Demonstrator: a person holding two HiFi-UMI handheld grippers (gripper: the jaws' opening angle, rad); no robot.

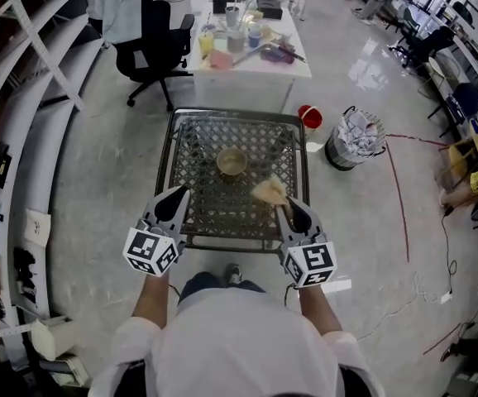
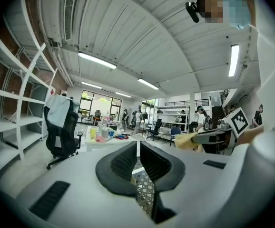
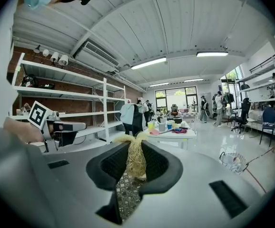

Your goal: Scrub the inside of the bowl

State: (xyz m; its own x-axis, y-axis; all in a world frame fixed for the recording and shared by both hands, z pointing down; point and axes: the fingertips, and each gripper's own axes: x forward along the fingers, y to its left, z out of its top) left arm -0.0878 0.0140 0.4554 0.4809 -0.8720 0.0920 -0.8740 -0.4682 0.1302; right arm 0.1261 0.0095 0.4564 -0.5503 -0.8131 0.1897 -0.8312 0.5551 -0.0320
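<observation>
Mesh-topped metal counter (image 1: 191, 213), seen from above. Left claw (image 1: 179, 198) hangs over the near left edge with its jaws closed together and nothing between them. Right claw (image 1: 284, 208) is over the near right part, jaws clamped on a straw-coloured fibre scrubber (image 1: 269, 191) that sticks out past the tips. The bowl (image 1: 231, 162) stands upright near the counter's middle, apart from the scrubber and both claws.
</observation>
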